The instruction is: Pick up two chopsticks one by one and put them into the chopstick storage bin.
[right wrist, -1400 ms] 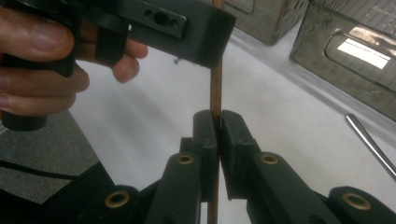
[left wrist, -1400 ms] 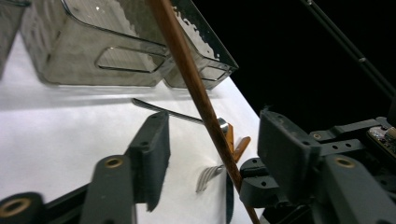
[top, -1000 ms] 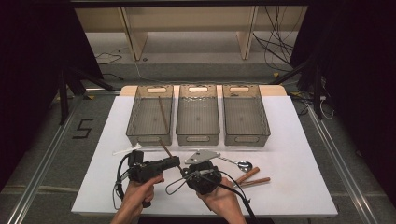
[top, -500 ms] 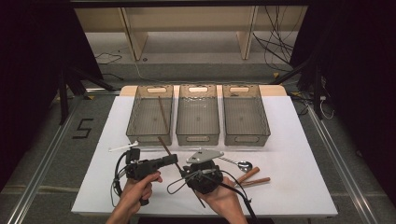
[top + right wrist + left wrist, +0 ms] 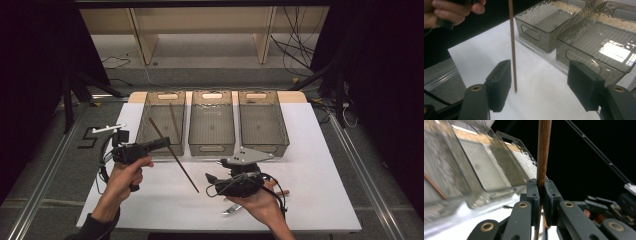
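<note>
Left gripper (image 5: 161, 143) — held in the person's left hand (image 5: 125, 172) above the near-left part of the white surface (image 5: 310, 150), just in front of the left bin. Its fingers (image 5: 533, 195) are clamped together on a wooden chopstick (image 5: 172, 154); in the left gripper view the stick rises straight up between the two pads.

Wooden chopstick — lifted clear of the surface and tilted, its far end over the near edge of the left bin, its near end pointing down and to the right, toward the right gripper. In the right gripper view it hangs as a thin vertical rod (image 5: 512, 47), its lower tip just beside the left finger.

Left bin (image 5: 161, 122) — clear smoky plastic, at the far left of a row of three, with a second chopstick (image 5: 174, 121) lying inside.

Middle bin (image 5: 212, 120) and right bin (image 5: 262, 120) — same make, side by side, just beside each other along the far half of the surface.

Right gripper (image 5: 212, 181) — lying in the person's right hand (image 5: 257, 202) at the near middle of the surface, a grey three-cornered plate on top. Its fingers (image 5: 499, 83) stand wide apart with nothing between them.

Utensil (image 5: 231, 210) — a pale metal piece on the surface, partly under the right hand; too hidden to say what kind.
</note>
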The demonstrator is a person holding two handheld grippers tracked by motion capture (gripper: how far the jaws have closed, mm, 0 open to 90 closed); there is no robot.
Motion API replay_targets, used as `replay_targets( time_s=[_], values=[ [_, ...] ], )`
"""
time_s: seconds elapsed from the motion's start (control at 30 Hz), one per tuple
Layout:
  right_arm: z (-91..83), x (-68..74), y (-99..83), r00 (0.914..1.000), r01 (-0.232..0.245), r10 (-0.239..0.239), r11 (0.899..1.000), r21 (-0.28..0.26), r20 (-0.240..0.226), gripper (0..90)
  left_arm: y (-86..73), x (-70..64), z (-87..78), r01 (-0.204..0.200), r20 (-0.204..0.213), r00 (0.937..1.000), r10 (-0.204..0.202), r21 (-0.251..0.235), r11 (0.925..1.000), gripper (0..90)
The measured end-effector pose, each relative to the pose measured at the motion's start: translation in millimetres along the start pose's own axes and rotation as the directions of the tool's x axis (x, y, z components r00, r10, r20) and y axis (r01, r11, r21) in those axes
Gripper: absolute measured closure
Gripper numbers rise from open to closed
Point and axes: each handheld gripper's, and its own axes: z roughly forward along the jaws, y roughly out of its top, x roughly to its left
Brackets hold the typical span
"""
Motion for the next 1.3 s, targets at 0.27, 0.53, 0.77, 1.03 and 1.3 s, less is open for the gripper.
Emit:
replay_targets(
  time_s=[0.27,0.53,0.77,1.03,1.3],
  values=[
    [-9.8,-11.3,-15.4,0.9996,0.014,-0.014,1.000,0.018,-0.023,30.0,44.7,12.9,-3.9,-0.007,-0.081,0.9967,0.006,-0.011,0.9999,84.3],
    [-16.3,-20.4,-35.1,0.9997,-0.017,0.018,1.000,0.026,-0.020,24.7,86.1,22.0,-5.8,0.000,-0.140,0.9902,-0.003,-0.027,0.9996,84.3],
    [-21.4,-29.3,-48.1,0.9991,-0.041,0.041,0.999,0.005,-0.008,23.6,112.2,33.2,0.5,0.000,-0.218,0.9759,-0.007,-0.035,0.9994,84.3],
    [-23.2,-33.3,-52.9,0.9987,-0.050,0.050,0.999,0.000,-0.005,23.4,130.6,52.0,13.6,0.025,-0.296,0.9546,-0.036,-0.043,0.9988,84.3],
    [-23.7,-35.7,-54.2,0.9986,-0.052,0.051,0.999,-0.016,-0.010,21.9,131.4,74.5,33.6,0.070,-0.363,0.9292,-0.072,-0.019,0.9974,84.2]
  ],
)
